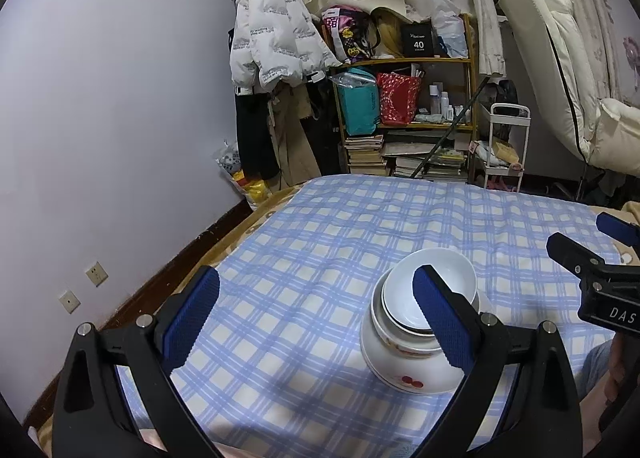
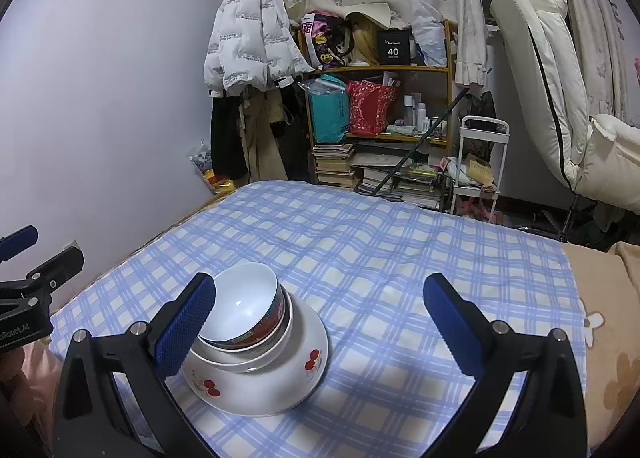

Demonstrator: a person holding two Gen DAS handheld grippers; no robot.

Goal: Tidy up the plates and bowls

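nested bowls (image 2: 256, 342) sit on the checked bed cover (image 2: 380, 258), at 10 o'clock of the wide-open right gripper (image 2: 320, 322); left gripper (image 1: 316, 322) also wide, empty.

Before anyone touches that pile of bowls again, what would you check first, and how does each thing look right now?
1. Left gripper empty, jaws apart: ok.
2. Right gripper empty, jaws apart: ok.
3. Bowls nested by size, cherry bowl at the bottom: ok.
4. Top bowl sitting level: not ok, it leans.
5. Stack resting flat on the checked cloth: cannot tell, soft surface.
6. More dishes left to sort: cannot tell, none in view.
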